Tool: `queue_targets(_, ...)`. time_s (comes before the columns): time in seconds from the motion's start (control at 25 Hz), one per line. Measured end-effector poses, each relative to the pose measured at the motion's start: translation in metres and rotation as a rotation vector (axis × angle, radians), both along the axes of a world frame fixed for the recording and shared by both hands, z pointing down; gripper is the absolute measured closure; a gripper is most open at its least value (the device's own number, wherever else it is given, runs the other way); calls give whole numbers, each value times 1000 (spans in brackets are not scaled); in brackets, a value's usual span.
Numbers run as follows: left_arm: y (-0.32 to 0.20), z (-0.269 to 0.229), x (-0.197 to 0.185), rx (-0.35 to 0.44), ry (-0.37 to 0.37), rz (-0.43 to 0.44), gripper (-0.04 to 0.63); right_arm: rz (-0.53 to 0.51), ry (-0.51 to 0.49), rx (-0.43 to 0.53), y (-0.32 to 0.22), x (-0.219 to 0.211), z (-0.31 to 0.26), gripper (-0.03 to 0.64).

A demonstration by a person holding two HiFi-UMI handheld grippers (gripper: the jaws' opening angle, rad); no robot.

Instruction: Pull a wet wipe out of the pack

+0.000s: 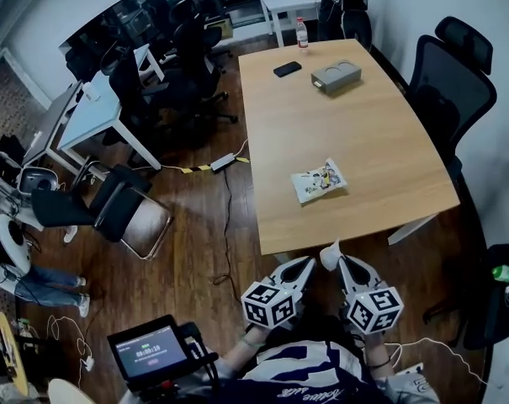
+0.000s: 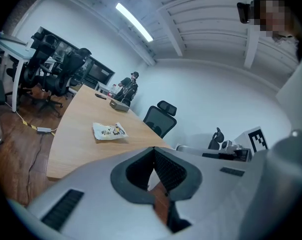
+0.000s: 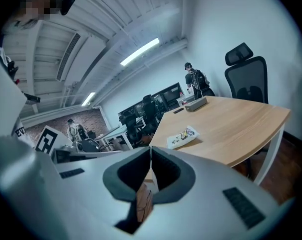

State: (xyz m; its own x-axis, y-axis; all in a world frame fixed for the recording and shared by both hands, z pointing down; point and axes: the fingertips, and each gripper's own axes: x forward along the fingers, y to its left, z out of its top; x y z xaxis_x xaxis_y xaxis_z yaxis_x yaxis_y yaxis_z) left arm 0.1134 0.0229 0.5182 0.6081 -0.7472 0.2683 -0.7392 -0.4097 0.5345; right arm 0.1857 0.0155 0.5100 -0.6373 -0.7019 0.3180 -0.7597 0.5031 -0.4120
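Flat on the light wooden bench [image 1: 363,141]: white printed wet-wipe pack [image 1: 319,180], toward the near edge, about midway between the left and right edges. Also seen from the left gripper view [image 2: 109,130] and the right gripper view [image 3: 182,136], well ahead of both sets of jaws, well apart from either.

Left hand-held gripper [image 1: 307,264] [image 2: 153,149]: off the bench, just short of the near edge, over the dark wood floor [image 1: 195,251]. Jaws clenched tip to tip, gripping nothing; only floor showing through the gap behind the tips. Black-and-white marker cube [image 1: 269,303] at its rear.

Right hand-held gripper [image 1: 342,263] [image 3: 151,149]: just beside the left one, also short of the near edge, tip angled in toward the left tip. Jaws pressed together, empty. Second marker cube [image 1: 373,308] at its rear.

At the far end of the bench: grey rectangular box [image 1: 336,76] toward the right edge, black phone [image 1: 287,69] just left of it, clear plastic bottle with red label [image 1: 301,34] at the far edge.

Off the bench: black office chair [image 1: 452,82] along the right edge, yellow-and-black cable strip [image 1: 195,168] on the floor off the left edge, small black screen unit [image 1: 149,352] low left by the person.
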Motion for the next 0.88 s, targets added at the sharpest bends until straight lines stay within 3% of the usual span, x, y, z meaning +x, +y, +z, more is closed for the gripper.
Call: queue_targets(0.88, -10, -3, -15, 40, -23, -3, 592, 22, 36, 49, -9, -8, 0, 612)
